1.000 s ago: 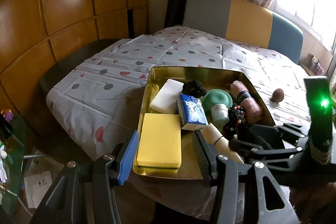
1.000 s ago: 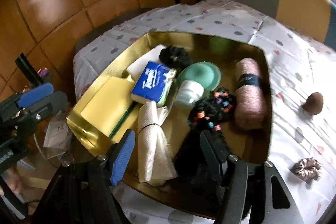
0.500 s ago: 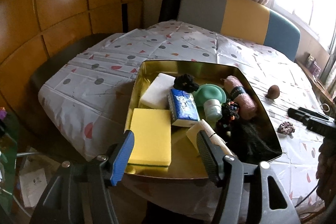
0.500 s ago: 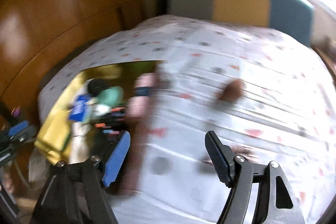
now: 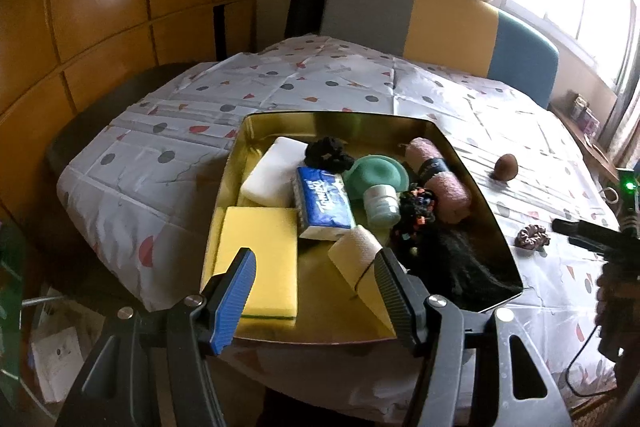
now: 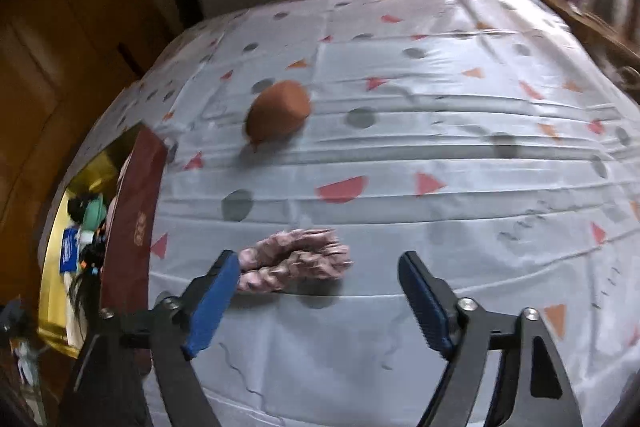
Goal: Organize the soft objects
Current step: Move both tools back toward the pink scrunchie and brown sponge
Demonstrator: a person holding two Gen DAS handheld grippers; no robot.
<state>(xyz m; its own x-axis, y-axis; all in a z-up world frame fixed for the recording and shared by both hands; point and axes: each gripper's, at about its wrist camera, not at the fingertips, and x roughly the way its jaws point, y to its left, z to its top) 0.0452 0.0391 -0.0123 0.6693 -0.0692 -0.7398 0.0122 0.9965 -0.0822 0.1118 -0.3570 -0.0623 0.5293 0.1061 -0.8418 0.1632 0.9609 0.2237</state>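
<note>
The right gripper (image 6: pixel 320 287) has just been opening; its fingers stand released over the pink scrunchie (image 6: pixel 296 261) on the tabletop (image 6: pixel 440 147) (left finger just beside it). The left gripper (image 5: pixel 314 293), fingers released and empty, hovers over the gold tray (image 5: pixel 472 195) near the yellow sponge (image 5: pixel 260 251).

The blue and white soft tissue pack (image 5: pixel 324 203), lying in the shallow gold metal tray (image 5: pixel 472 187), carries slanted white lettering that looks like "Tempo", though the letters are not fully clear. In the right wrist view the tray's dark red outer wall (image 6: pixel 136 211) bears a small pale printed mark (image 6: pixel 139 227), too blurred to read.
</note>
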